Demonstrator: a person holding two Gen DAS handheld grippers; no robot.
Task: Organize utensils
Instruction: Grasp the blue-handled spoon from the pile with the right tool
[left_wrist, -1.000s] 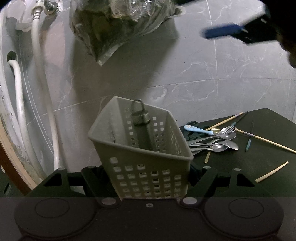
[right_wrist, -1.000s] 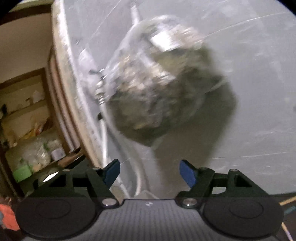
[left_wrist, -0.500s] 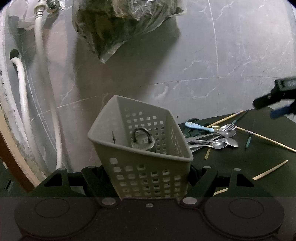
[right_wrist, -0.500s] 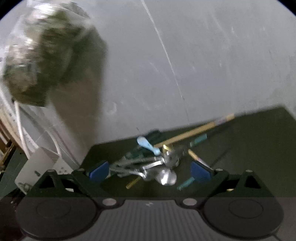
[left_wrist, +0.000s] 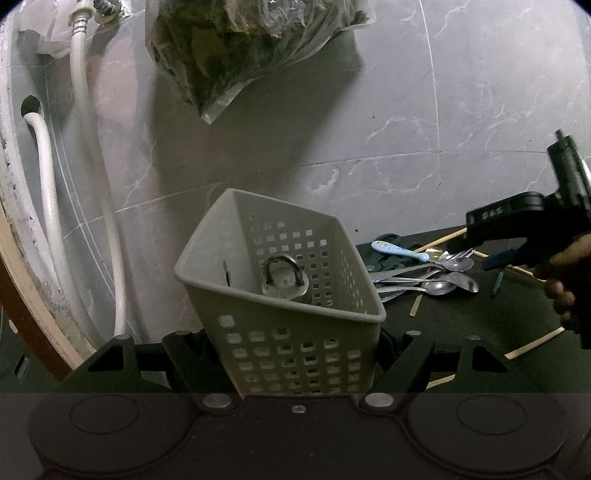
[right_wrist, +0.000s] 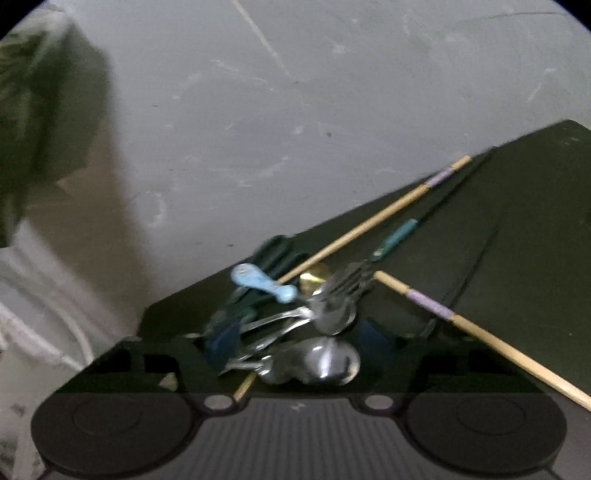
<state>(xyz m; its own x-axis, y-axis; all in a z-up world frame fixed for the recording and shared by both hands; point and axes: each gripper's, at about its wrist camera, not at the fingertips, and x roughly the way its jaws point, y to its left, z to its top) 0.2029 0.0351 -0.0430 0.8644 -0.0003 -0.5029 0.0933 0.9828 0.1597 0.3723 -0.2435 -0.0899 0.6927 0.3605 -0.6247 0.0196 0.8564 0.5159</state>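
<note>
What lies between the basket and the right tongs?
The spoon pile on the dark table, seen in the left wrist view, between basket and right tongs.

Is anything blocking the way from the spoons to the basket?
Nothing visible blocks it. The pile of shiny metal spoons lies on the dark table right of the perforated grey plastic basket, whose open top holds only a metal padlock.

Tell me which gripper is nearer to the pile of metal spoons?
Right. The right gripper hangs just over the spoons, jaws straddling them. The left gripper stays aside, clamped on the basket.
</note>
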